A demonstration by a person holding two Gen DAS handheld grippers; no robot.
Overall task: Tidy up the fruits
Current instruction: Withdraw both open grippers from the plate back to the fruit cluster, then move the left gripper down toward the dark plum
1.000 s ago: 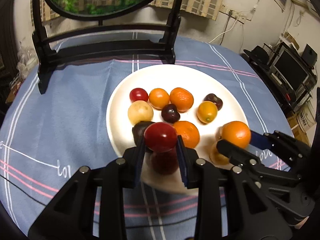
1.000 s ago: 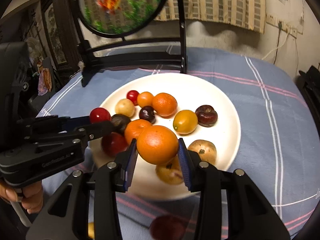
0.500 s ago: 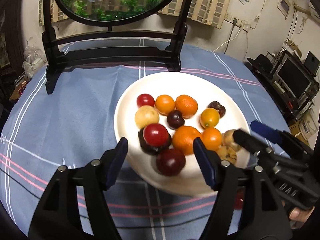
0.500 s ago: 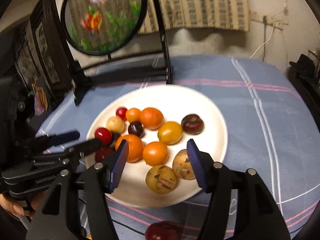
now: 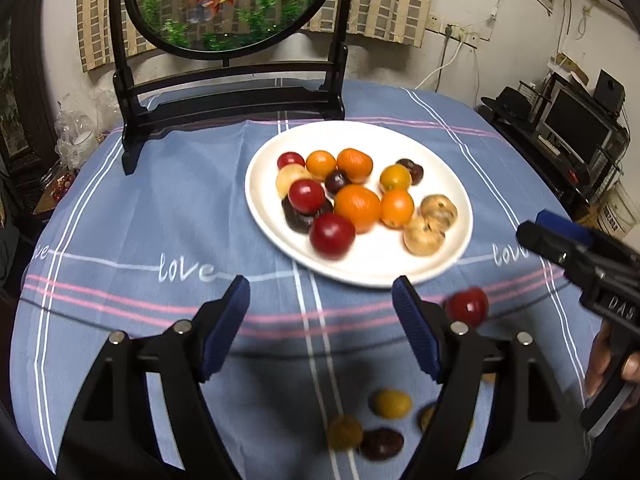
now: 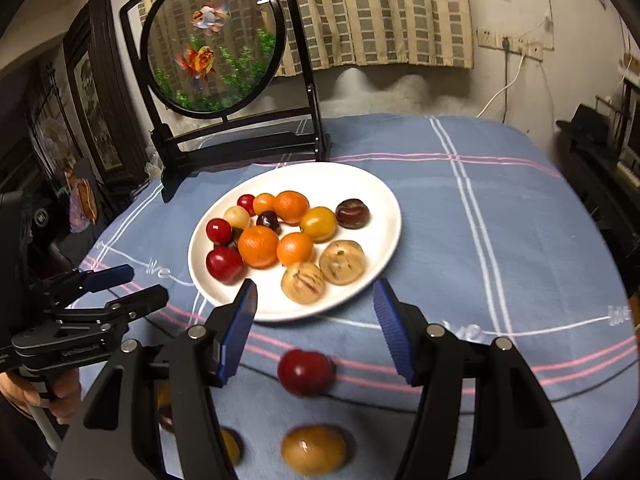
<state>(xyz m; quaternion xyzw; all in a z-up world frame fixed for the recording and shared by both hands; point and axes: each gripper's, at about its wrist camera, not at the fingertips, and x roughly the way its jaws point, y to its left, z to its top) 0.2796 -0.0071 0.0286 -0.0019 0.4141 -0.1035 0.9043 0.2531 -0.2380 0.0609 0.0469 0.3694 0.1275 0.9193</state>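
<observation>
Blue striped cloth covers the counter, with a fish screen at 12 o'clock behind the white plate. Left gripper has its jaws opening, nothing between them. Right gripper stands open and empty, just short of the plate's 6 o'clock rim.

Next step, as I judge it, is fetching more loose fruit. Go for the red cherry first, since it lies clear between the right gripper's fingers. Lower over it, close gently so it does not roll, and set it in the bare patch at 5 o'clock.

On the plate: three red, five orange or yellow, three tan, three dark. Off it at 6 o'clock: one red, about three yellow, one dark; blur and the fingers hide part
</observation>
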